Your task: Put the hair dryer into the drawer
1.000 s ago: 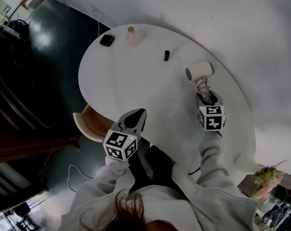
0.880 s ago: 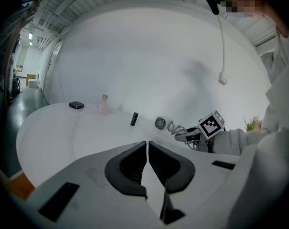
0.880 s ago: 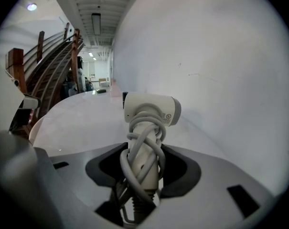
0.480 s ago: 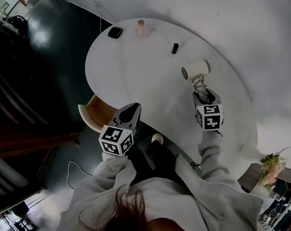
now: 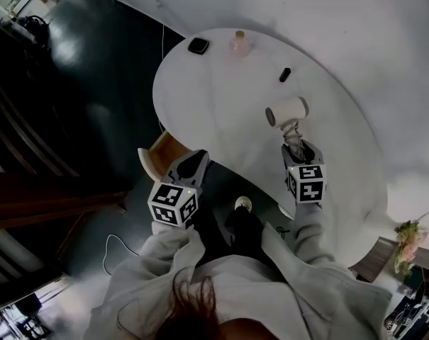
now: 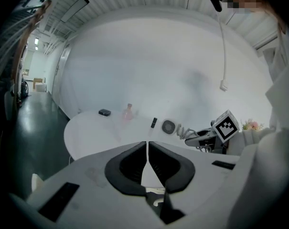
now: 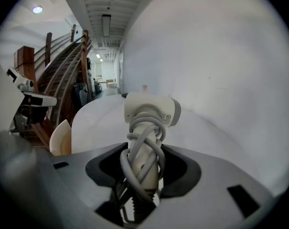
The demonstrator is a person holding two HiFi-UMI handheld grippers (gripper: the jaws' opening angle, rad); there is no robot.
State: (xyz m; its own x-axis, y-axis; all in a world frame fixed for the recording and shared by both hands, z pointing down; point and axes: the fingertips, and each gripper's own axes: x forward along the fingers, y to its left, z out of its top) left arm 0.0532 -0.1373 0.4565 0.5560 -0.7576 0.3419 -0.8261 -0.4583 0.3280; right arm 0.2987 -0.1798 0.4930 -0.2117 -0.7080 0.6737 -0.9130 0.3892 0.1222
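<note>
A white hair dryer (image 5: 287, 110) hangs over the white table (image 5: 221, 105), its cord wound round the handle. My right gripper (image 5: 294, 139) is shut on that handle, and in the right gripper view the dryer (image 7: 146, 109) stands upright between the pads of my right gripper (image 7: 143, 161). The open wooden drawer (image 5: 161, 154) juts out under the table's left edge. My left gripper (image 5: 197, 157) hovers just right of it, shut and empty, and its own view shows my left gripper (image 6: 147, 144) with fingertips together.
At the table's far end sit a small black box (image 5: 198, 45), a pink bottle (image 5: 239, 42) and a small black object (image 5: 285, 74). Dark floor lies left of the table, with a wooden staircase (image 7: 53, 61) beyond. A cable trails on the floor (image 5: 115, 250).
Both grippers have shifted left across the table toward the drawer side. The hair dryer has travelled with the right gripper, and the left gripper now sits closer to the drawer.
</note>
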